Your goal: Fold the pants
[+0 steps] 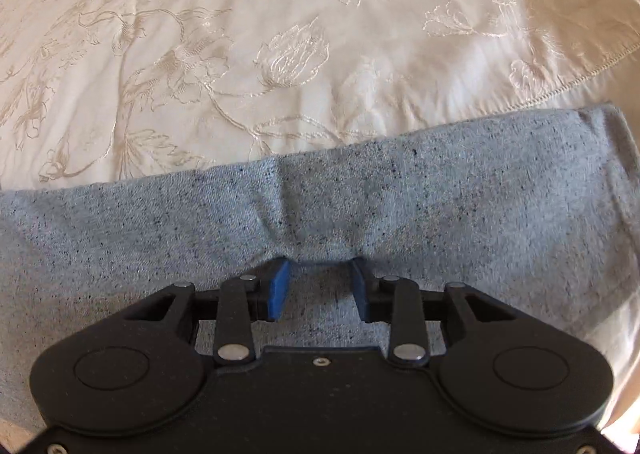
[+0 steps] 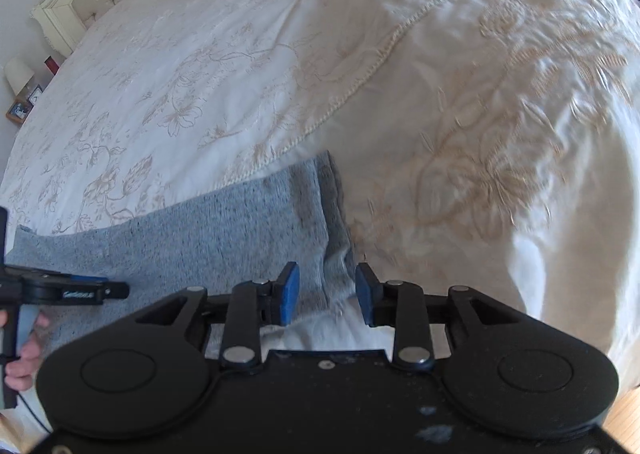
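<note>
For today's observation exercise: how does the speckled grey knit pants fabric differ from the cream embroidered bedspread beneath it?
Colour: the speckled grey knit pants are blue-grey with dark flecks; the cream embroidered bedspread is pale cream. Pattern: the bedspread carries stitched flowers and leaves, while the pants have none. Extent: the pants cover a strip near the cameras; the bedspread spreads well beyond them. Both are soft, slightly wrinkled cloth.
</note>
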Action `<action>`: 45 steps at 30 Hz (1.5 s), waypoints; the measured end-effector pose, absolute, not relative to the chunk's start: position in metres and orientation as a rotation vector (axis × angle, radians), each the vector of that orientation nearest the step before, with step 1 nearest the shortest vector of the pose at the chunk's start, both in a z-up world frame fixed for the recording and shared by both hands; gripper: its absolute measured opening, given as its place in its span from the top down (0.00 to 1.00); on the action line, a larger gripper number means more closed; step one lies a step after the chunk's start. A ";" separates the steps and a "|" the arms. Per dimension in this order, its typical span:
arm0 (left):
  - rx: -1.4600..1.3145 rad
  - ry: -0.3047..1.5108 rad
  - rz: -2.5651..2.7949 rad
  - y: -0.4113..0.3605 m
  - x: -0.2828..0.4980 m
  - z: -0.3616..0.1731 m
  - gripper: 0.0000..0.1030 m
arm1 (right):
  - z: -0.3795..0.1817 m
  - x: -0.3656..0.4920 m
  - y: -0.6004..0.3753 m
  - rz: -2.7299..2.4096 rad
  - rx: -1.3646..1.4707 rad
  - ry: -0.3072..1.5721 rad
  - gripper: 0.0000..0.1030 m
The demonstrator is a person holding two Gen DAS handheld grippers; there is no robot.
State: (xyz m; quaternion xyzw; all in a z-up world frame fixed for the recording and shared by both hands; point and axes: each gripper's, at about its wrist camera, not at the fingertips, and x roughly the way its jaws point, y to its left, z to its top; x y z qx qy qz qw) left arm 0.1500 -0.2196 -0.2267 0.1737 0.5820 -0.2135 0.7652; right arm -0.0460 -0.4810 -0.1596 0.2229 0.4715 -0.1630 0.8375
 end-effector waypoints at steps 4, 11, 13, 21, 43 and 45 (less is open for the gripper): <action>0.344 1.261 -0.494 -0.221 0.153 -0.216 0.59 | -0.171 -0.063 -0.477 -0.335 0.570 1.008 0.67; 0.259 1.274 -0.481 -0.190 0.155 -0.194 0.59 | -0.202 -0.051 -0.484 -0.352 0.691 1.014 0.65; 0.246 1.272 -0.473 -0.184 0.154 -0.190 0.59 | -0.207 -0.041 -0.492 -0.354 0.720 0.999 0.64; 0.219 1.287 -0.444 -0.167 0.154 -0.186 0.59 | -0.193 -0.037 -0.493 -0.368 0.696 1.038 0.63; 0.273 1.259 -0.507 -0.187 0.153 -0.185 0.59 | -0.194 -0.017 -0.499 -0.268 0.528 1.105 0.58; 0.268 1.258 -0.508 -0.189 0.156 -0.188 0.59 | -0.198 -0.018 -0.501 -0.251 0.536 1.101 0.57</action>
